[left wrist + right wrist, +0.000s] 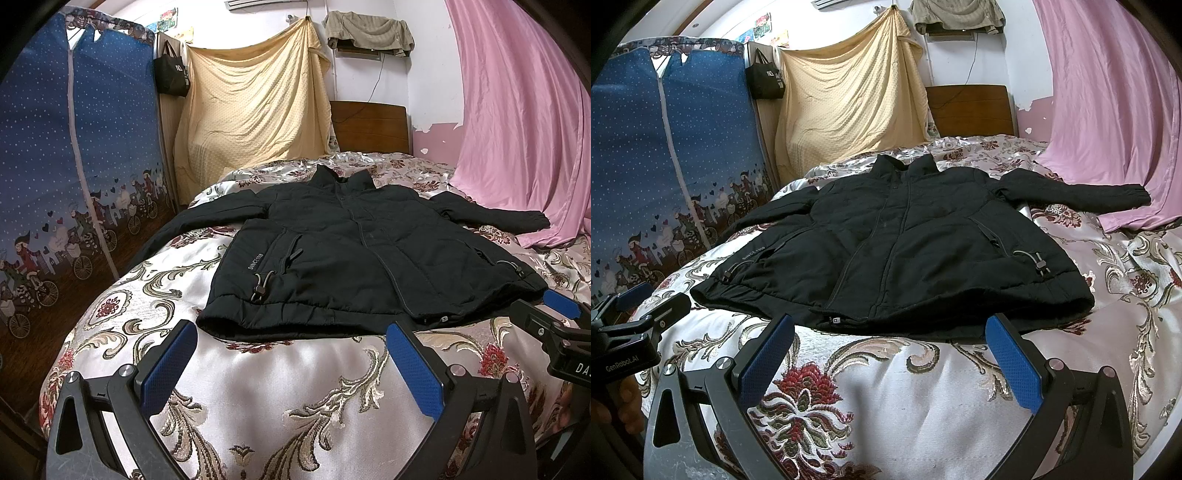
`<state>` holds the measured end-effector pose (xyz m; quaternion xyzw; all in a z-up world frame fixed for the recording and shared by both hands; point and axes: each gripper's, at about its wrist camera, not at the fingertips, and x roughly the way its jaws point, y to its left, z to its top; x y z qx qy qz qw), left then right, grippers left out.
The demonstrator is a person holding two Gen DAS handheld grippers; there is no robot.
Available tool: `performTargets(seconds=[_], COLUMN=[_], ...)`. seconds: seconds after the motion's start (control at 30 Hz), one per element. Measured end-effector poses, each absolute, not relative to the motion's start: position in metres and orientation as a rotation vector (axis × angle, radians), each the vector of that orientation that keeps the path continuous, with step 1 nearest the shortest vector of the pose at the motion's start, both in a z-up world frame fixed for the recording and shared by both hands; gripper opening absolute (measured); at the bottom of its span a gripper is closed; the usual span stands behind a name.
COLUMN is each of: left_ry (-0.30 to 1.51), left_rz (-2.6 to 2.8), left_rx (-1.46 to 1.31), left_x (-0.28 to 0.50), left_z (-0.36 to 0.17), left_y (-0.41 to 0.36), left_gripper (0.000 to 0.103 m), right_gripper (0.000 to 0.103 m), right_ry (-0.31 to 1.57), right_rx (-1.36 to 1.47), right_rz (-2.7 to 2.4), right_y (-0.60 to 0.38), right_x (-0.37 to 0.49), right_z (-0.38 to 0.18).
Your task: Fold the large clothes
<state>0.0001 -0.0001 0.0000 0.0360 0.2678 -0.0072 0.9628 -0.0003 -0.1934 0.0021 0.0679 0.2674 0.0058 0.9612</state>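
A black padded jacket lies flat and face up on the bed, zipped, collar toward the headboard, both sleeves spread out to the sides. It also shows in the right wrist view. My left gripper is open and empty, just short of the jacket's hem near its left corner. My right gripper is open and empty, just short of the hem near the zipper end. The right gripper shows at the right edge of the left wrist view. The left gripper shows at the left edge of the right wrist view.
The bed has a floral satin cover. A blue fabric wardrobe stands left of the bed. A pink curtain hangs on the right, touching the bed. A yellow sheet and a wooden headboard stand behind.
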Motion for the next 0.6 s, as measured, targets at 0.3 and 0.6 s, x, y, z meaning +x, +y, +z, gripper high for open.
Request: performTargets(seconds=[0.3,0.6], left_ry=[0.549,0.631], left_rz=[-0.006,-0.033], left_rx=[0.081,0.134], left_x=[0.001,0.045], left_z=[0.000,0.021], left_y=[0.000,-0.010], left_gripper=[0.103,0.103], right_gripper=[0.102,0.102], right_ry=[0.544,0.537], right_rx=[0.140,0.155], right_rz=[0.012,-0.026], right_y=[-0.195,-0.222], right_x=[0.002,0.008], right_z=[0.001,0.020])
